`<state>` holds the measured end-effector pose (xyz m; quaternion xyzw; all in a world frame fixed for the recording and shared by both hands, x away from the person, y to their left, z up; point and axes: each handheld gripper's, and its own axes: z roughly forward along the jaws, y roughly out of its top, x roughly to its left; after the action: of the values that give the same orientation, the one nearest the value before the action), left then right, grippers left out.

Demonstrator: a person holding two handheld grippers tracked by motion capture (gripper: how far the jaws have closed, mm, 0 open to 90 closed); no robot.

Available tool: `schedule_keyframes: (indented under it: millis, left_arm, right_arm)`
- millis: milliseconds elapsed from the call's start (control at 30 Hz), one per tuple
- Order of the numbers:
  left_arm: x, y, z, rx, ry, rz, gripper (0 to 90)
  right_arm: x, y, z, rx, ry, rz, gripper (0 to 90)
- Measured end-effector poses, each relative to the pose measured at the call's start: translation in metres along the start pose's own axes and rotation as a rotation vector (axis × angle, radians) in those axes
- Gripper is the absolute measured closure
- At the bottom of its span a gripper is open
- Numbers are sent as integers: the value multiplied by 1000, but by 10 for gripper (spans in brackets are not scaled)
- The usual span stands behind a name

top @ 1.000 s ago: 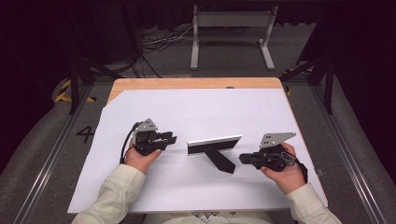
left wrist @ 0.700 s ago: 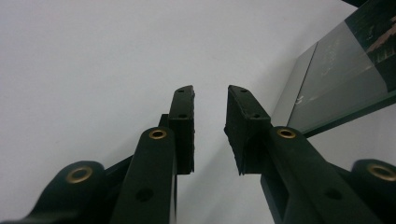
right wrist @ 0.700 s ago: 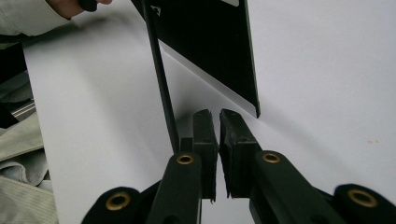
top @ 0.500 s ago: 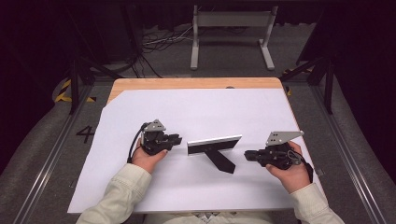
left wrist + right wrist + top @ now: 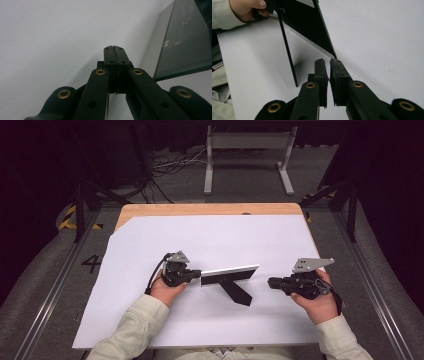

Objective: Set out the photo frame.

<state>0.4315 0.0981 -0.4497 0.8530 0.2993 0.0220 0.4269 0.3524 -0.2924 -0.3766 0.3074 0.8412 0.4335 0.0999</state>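
A black picture frame (image 5: 229,274) stands on its long edge mid-table, propped by a black back leg (image 5: 237,291). My left gripper (image 5: 196,274) lies level on the table with its tips at the frame's left end. Its jaws have just been closing and are shut with nothing between them (image 5: 113,47), and the frame's glass (image 5: 182,42) is beside them to the right. My right gripper (image 5: 270,282) points at the frame's right end from a short way off. Its jaws (image 5: 329,60) stand almost together, a thin slit between the pads and nothing in it. The frame's back (image 5: 304,22) and leg (image 5: 288,55) rise ahead.
A white sheet (image 5: 210,235) covers the wooden table (image 5: 200,209). On the floor beyond the far edge are a grey metal stand (image 5: 247,150) and cables (image 5: 170,165). Floor rails (image 5: 55,285) run along both sides.
My left gripper has slid right and a little down to the frame's left end, and its jaws have closed. The right gripper and the frame have barely moved.
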Motion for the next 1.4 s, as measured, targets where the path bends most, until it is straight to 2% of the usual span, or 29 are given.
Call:
schedule_keyframes:
  millis: [267, 333, 567, 667, 800, 1100, 1133, 1167, 1400]
  left_arm:
    - [-9, 3, 4, 65, -48, 61, 900]
    - [-11, 4, 3, 77, -41, 64, 900]
    - [-14, 3, 1, 101, -86, 57, 900]
    - [-19, 1, 0, 141, -119, 71, 900]
    - [-23, 0, 0, 163, -140, 85, 900]
    - [-38, 1, 0, 233, -203, 172, 900]
    - [-41, 1, 1, 244, -220, 187, 900]
    - [-41, 1, 1, 244, -220, 187, 900]
    - [-56, 3, 5, 286, -298, 252, 900]
  right_arm:
    - [-3, 0, -2, -5, -2, 3, 832]
    - [-3, 0, -2, -6, -1, 4, 829]
    - [-3, 1, -5, -12, -3, 6, 821]
    - [-2, 2, -7, -18, -1, 7, 818]
    - [-2, 4, -8, -21, 1, 5, 817]
    - [-2, 6, -10, -27, 1, 2, 813]
    - [-2, 6, -10, -28, 1, 1, 812]
    - [-2, 6, -10, -28, 1, 1, 812]
    - [-1, 7, -11, -30, 0, 1, 809]
